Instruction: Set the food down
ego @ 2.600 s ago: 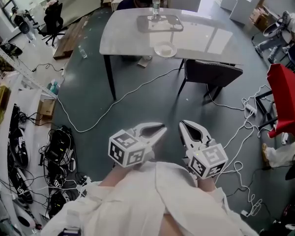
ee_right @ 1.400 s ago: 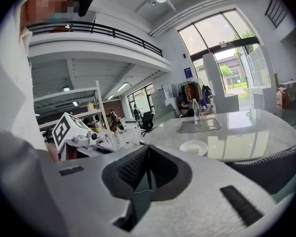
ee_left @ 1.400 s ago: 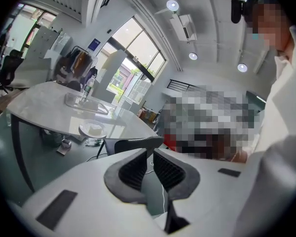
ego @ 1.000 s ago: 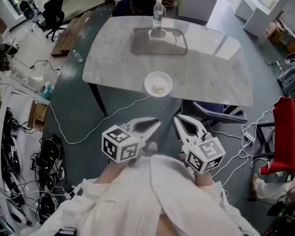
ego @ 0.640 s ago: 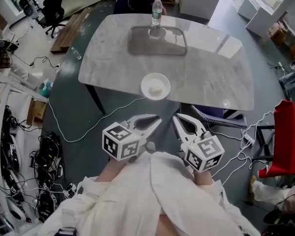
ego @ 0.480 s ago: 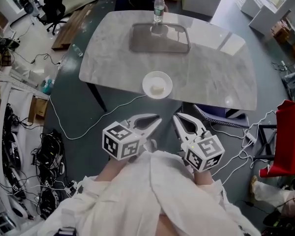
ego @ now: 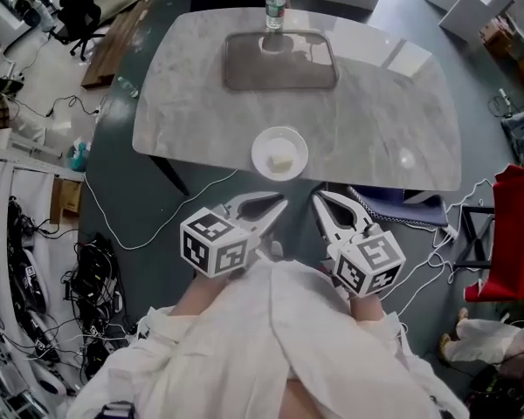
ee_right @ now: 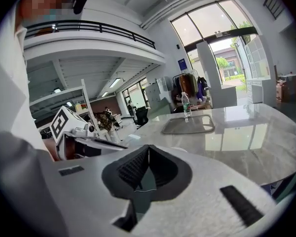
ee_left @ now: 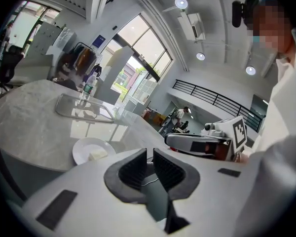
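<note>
The food [ego: 282, 158] — a small pale piece — already lies on a white plate [ego: 260, 147]. The plate sits on the marble table [ego: 393, 120], close to its near edge. Neither gripper has hold of it. The left gripper [ego: 282, 204] and the right gripper [ego: 320, 198] hang side by side over the floor [ego: 157, 199], just short of that edge, both aimed toward the plate. In the right gripper view the right fingers are clenched together on nothing. In the left gripper view the left fingers stand a thin slit apart, with nothing between them.

By my reading the step in hand is an approach, not a carry. If the food is to be shifted, the next move calls for at least 1 gripper to spread its fingers and reach over the edge. It would then take the plate's rim or the piece itself. Where the food should end up I cannot tell; the tray [ego: 310, 72] farther back is 1 candidate. The tabletop looks smooth and glossy, so a nudge could slide the plate instead of gripping it.

A bottle [ego: 274, 3] stands at the tray's far side. A dark chair [ego: 393, 203] is tucked under the table at the right, and cables [ego: 100, 264] lie tangled on the floor at the left. The room is a tall hall with large windows [ee_right: 222, 38] and a railed balcony [ee_right: 89, 31].
</note>
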The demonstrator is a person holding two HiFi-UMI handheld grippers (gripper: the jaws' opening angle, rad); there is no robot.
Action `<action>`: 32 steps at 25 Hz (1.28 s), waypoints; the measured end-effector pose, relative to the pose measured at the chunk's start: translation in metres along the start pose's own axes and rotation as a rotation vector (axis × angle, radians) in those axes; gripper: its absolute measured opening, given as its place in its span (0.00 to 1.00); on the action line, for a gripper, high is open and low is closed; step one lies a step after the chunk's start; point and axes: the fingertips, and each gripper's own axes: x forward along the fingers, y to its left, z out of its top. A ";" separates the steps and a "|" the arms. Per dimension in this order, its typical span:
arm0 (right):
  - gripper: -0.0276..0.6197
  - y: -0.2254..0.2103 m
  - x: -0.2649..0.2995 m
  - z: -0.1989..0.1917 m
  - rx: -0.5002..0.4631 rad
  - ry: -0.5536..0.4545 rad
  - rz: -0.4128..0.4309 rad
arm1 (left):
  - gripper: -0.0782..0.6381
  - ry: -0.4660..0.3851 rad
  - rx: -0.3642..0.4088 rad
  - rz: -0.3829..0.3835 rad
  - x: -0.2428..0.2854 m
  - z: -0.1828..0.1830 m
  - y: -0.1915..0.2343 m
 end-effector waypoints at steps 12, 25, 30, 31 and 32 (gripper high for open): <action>0.05 -0.034 0.059 0.036 0.026 0.001 -0.045 | 0.18 0.030 0.017 -0.021 0.023 0.053 0.061; 0.05 -0.051 0.110 0.060 0.062 -0.026 -0.111 | 0.18 0.095 0.052 -0.065 0.027 0.078 0.110; 0.05 -0.056 0.112 0.053 0.078 -0.006 -0.119 | 0.18 0.113 0.030 -0.067 0.032 0.073 0.117; 0.05 -0.059 0.112 0.052 0.082 -0.005 -0.123 | 0.18 0.117 0.025 -0.067 0.034 0.071 0.117; 0.05 -0.062 0.111 0.052 0.086 -0.004 -0.125 | 0.18 0.120 0.021 -0.067 0.036 0.070 0.117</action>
